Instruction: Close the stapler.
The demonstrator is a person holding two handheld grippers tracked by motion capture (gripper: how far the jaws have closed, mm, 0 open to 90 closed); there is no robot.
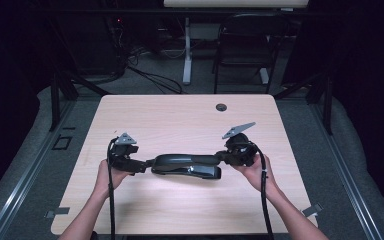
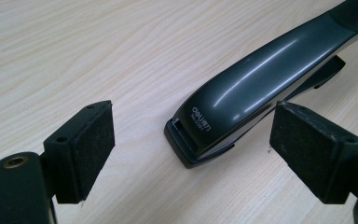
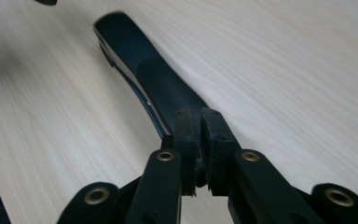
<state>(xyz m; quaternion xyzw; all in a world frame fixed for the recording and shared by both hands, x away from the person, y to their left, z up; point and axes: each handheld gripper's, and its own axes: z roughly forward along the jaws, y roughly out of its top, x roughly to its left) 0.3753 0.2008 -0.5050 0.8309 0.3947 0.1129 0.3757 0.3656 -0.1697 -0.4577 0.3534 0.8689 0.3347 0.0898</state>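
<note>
A long black stapler (image 1: 186,165) lies near the middle of the bench (image 1: 180,115). The left tongs (image 2: 186,154) stand open around its front end; the right tongs (image 3: 200,135) are almost closed at its rear end, gripping nothing.

you see a pale wood worktop (image 1: 180,115) with a round cable hole (image 1: 221,107); beyond it stands a black folding chair (image 1: 245,45).
</note>
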